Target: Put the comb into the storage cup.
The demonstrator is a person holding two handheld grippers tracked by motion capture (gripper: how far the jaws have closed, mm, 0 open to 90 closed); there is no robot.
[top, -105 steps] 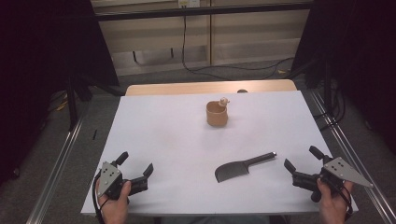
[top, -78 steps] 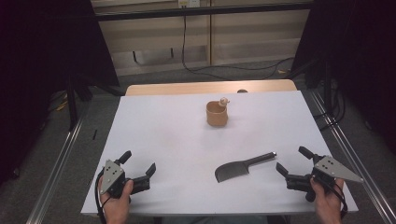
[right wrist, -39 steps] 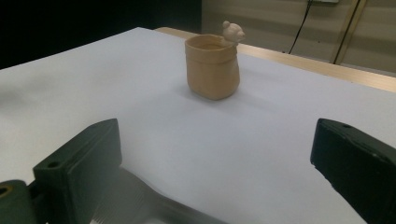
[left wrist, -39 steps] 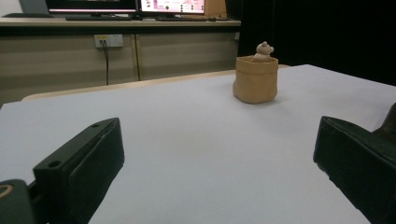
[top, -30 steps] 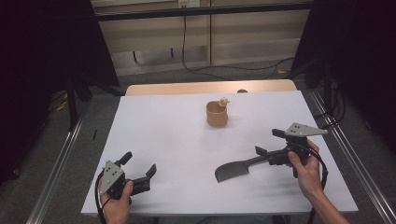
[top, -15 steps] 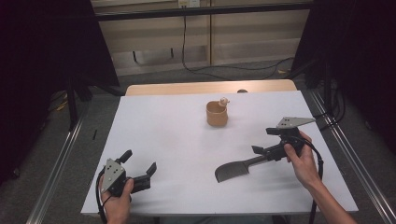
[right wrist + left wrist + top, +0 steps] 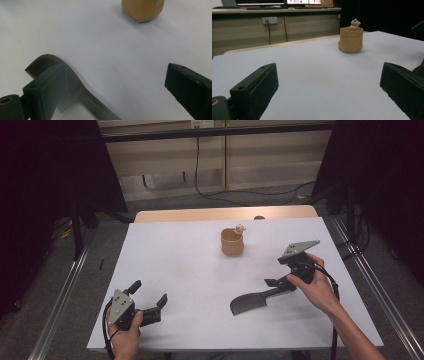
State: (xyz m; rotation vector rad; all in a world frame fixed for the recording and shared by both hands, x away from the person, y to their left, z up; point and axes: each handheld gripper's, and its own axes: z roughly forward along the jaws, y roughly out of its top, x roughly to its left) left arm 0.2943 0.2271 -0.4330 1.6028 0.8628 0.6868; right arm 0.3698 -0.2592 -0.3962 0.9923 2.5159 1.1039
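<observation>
A dark grey comb with fine teeth and a long handle lies flat at the tabletop's five o'clock. The right tongs hang spread over its handle; the left tongs rest spread at seven. White tabletop, dark room beyond.

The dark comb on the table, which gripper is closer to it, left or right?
The right gripper is closer: it sits right over the comb's handle end, jaws open. The left gripper rests far across the table, near its front left corner, also open.
</observation>
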